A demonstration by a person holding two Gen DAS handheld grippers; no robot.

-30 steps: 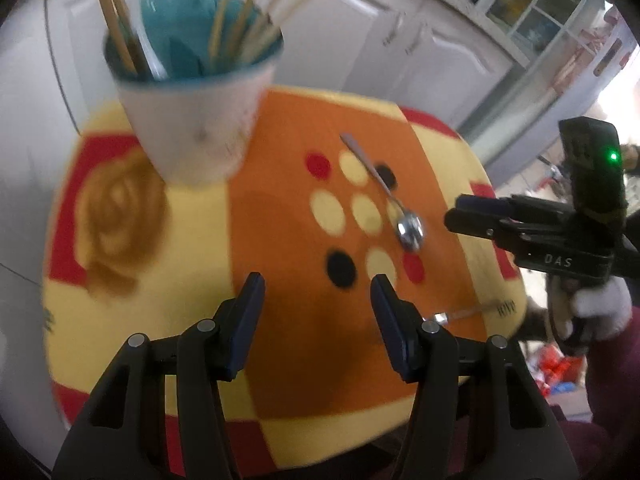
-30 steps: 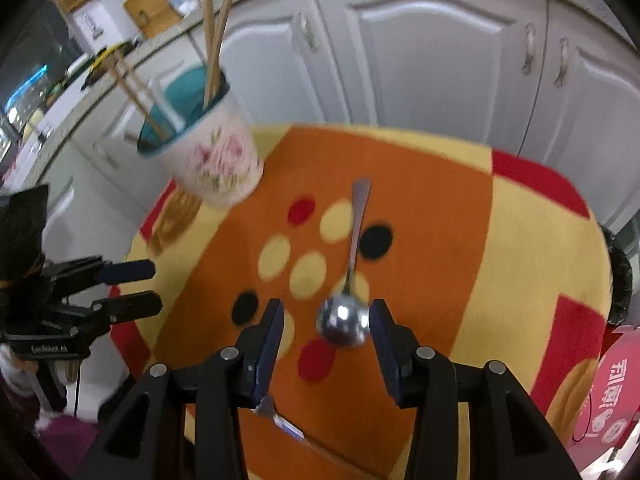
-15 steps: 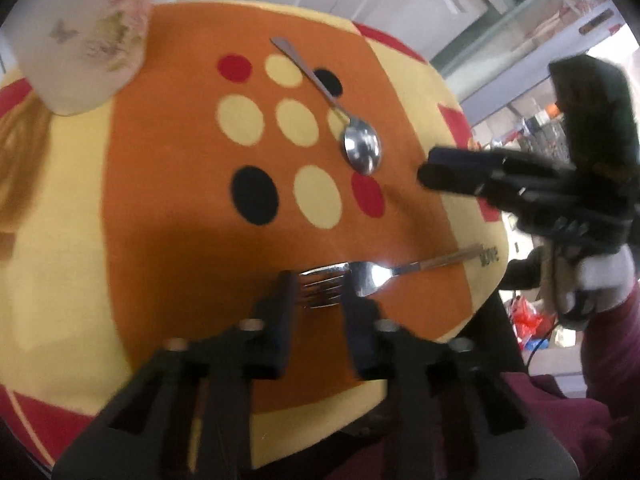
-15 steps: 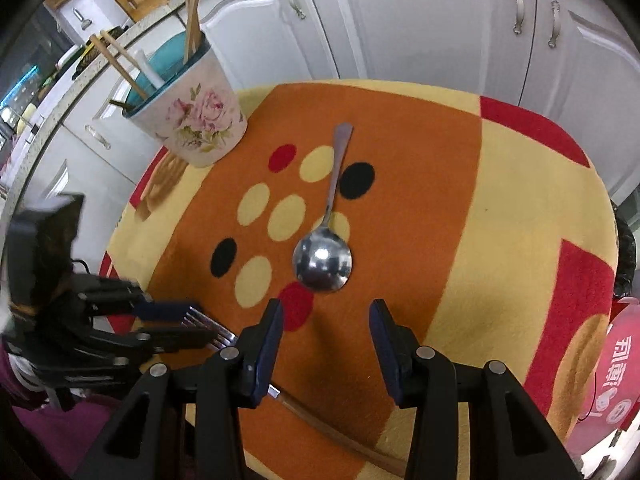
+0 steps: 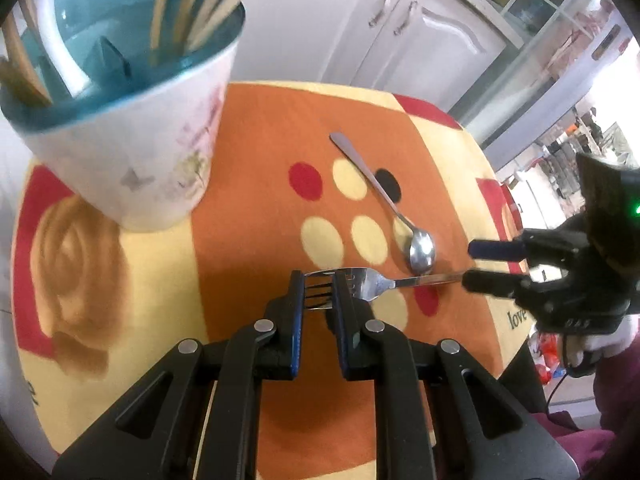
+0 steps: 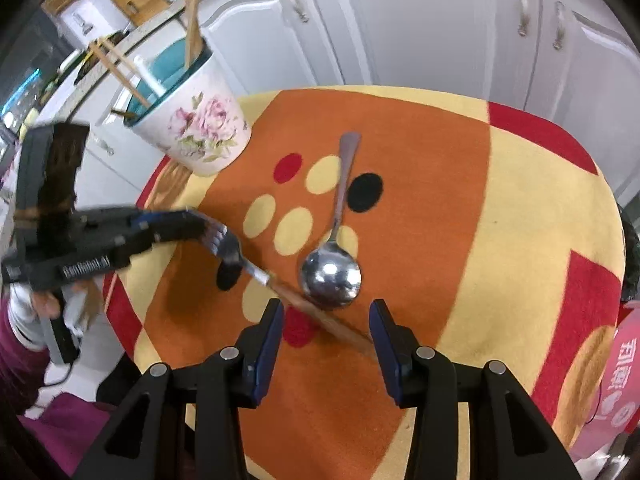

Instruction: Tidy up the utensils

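My left gripper (image 5: 318, 288) has its jaws closing on the tines of a metal fork (image 5: 376, 282), and the pads press on them. The fork's wooden handle points right, toward my right gripper (image 5: 472, 264). In the right wrist view the fork (image 6: 232, 248) hangs slanted in the left gripper (image 6: 200, 224), over its own shadow on the mat. My right gripper (image 6: 326, 316) stands open just in front of the bowl of a steel spoon (image 6: 330, 274), with the fork's handle end between its fingers, untouched. The spoon (image 5: 422, 250) lies flat. A floral utensil holder (image 5: 132, 148) with a teal inside stands at the back left.
A round table wears an orange, yellow and red mat (image 6: 440, 200) with coloured dots. Several wooden chopsticks (image 5: 200, 4) and a white utensil stand in the holder (image 6: 200, 128). White cabinet doors (image 6: 420, 28) rise close behind the table. A person's gloved hand (image 5: 600, 344) holds the right gripper.
The left gripper went from wide open to closed on the fork's tines and has lifted the fork off the mat, swinging back toward the holder. The right gripper kept still and open.
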